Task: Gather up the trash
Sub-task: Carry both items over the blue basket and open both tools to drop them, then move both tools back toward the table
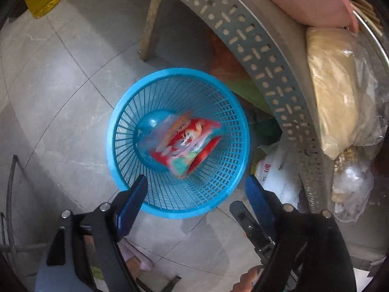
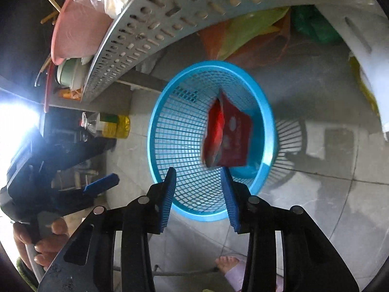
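The left tongs [image 1: 194, 189] stand wide apart above the near rim of the blue basket [image 1: 116, 131], with nothing between the blue pads [image 1: 131, 202]. The right tongs [image 2: 198, 189] are parted too, less widely, and empty; they also hover over the near rim. Neither pair touches the basket.

Inside the basket are the pieces of trash. In the left view a red snack packet [image 1: 187, 143] with cartoon figures lies blurred against the far-side mesh, partly over the round blue base, with a clear wrapper [image 1: 155, 133] beside it. In the right view a red packet [image 2: 228, 133] hangs blurred just inside the rim, likely mid-fall; whether both views show the same packet I cannot tell.

The step in hand looks like the drop. To do it well, keep both tongs directly above the basket mouth until the packets settle, then lift straight up so a pad does not catch the rim and tip the light basket. The metal shelf edge [image 1: 255, 48] with its slots curves close beside the basket, so withdraw away from it.

Writing: the packets' print is too blurred to read. A white bag [image 1: 279, 177] on the floor beside the basket, under the shelf, bears red letters that seem to begin "My", not fully legible. A yellow bottle [image 1: 41, 0] stands well away from the basket, label unreadable.
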Demonstrator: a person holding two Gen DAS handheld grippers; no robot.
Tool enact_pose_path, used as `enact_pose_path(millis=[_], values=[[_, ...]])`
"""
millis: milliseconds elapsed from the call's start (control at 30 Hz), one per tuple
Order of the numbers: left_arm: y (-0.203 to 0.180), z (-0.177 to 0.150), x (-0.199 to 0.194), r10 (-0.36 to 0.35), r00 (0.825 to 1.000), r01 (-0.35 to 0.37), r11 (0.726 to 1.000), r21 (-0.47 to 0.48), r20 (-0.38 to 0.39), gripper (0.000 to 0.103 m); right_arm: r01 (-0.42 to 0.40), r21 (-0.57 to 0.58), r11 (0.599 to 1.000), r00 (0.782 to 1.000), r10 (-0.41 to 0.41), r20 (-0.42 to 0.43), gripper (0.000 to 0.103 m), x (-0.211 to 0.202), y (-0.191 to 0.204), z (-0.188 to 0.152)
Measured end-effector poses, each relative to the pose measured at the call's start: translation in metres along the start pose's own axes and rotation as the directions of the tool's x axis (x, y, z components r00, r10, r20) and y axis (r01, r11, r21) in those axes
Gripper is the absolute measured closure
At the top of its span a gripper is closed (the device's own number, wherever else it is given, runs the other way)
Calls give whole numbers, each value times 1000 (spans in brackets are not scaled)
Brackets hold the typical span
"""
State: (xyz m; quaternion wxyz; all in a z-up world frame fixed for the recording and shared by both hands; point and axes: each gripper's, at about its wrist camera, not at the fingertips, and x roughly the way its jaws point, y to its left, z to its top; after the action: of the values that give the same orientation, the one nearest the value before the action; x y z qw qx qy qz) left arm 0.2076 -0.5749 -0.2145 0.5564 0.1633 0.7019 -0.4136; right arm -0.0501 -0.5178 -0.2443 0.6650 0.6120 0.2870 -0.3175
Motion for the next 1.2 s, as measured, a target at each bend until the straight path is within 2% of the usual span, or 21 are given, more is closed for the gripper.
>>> enact_pose_path(millis=[167,267,333,400,467,600,667,733,767,867,933,967,1033,1067,1133,1200], values=[[-1,-12,-34,-4,999,4,1000,15,36,23,12,-6,1000,1000,-12,8,65,-14,-4,-9],[-2,-28,-68,-33,996,31,999,24,78,23,25,-41,999,1000,-25,9,65,-31,-3,-21],[-2,-44,-104,-57,989,52,998,44,136,23,23,-58,998,1000,-23,11,65,-38,1,-26],[-2,-57,-133,-50,978,40,998,51,203,23,29,-91,995,999,-27,17,64,-48,7,-32],[-3,-77,-163,-55,961,38,997,65,272,23,34,-146,989,999,-31,24,63,-60,18,-41],[-8,-135,-224,-76,911,41,995,92,405,23,42,-279,959,998,-26,60,54,-89,47,-57],[-7,-165,-243,-53,875,11,996,90,481,18,56,-361,931,996,-24,92,49,-104,64,-66],[-3,-207,-260,-5,830,-35,998,61,558,15,85,-459,885,992,-30,125,41,-121,87,-77],[0,-220,-263,11,822,-50,997,54,569,15,93,-496,864,991,-30,134,38,-126,96,-82],[13,-266,-277,5,813,-57,996,72,582,11,147,-644,751,985,-50,167,27,-141,133,-103],[27,-300,-286,54,774,-92,995,29,631,7,174,-730,662,981,-47,191,16,-150,158,-121],[37,-320,-293,79,745,-110,994,5,663,6,184,-762,621,979,-43,201,15,-153,170,-130],[49,-346,-301,117,717,-131,991,-32,687,6,208,-805,556,973,-32,229,8,-156,188,-148],[57,-359,-306,134,706,-136,989,-53,695,6,216,-821,529,971,-24,239,8,-157,196,-156],[76,-390,-320,194,665,-148,981,-127,721,6,217,-857,467,969,4,247,8,-159,216,-174],[93,-417,-331,237,632,-153,971,-181,738,6,233,-881,411,966,9,260,8,-158,238,-191]])
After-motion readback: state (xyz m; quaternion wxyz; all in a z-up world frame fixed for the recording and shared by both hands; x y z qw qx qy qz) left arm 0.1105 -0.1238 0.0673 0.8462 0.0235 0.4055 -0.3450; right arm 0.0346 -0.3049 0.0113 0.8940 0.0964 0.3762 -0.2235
